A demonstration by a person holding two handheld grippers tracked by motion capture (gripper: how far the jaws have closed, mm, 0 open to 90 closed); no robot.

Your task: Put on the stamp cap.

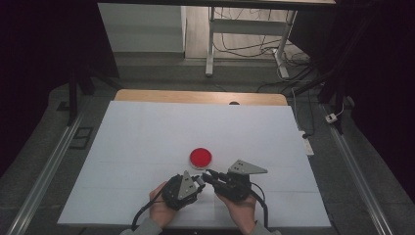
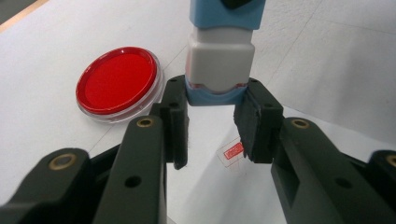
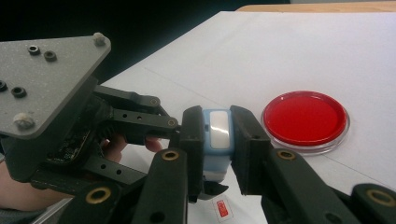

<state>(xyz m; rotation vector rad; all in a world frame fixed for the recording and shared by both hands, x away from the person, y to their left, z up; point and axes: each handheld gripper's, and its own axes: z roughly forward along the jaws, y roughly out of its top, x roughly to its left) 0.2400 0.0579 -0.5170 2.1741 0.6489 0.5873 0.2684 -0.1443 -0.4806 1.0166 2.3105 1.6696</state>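
A small blue-and-grey stamp (image 3: 217, 140) is held off the table (image 1: 147, 132) between the two grippers, near the front edge and just in front of a red pad (image 1: 200, 157). The right gripper (image 3: 218, 149) is closed on the stamp's body, its jaws narrow and pressing the blue sides, with the grey face turned towards its camera. The left gripper (image 2: 212, 109) is closed on the stamp's lower blue end, which is pinched between the tips of its pads (image 2: 254, 116); the grey body rises beyond them in the left gripper view.

The stamp is gripped at two places, probably so that one part can be held steady while the other is pulled or turned; a cap being drawn off the base seems the likeliest step, though no parting line or gap can be made out. In the high view the two grippers are brought nose to nose, each steadied by a hand (image 1: 161, 210) low on the table, which suits a short, careful pull.

The pad lies flat and apart from the grippers, within easy reach, presumably kept close for inking. A small red-and-white label (image 2: 232, 152) lies on the table below the jaws; its print cannot be read.
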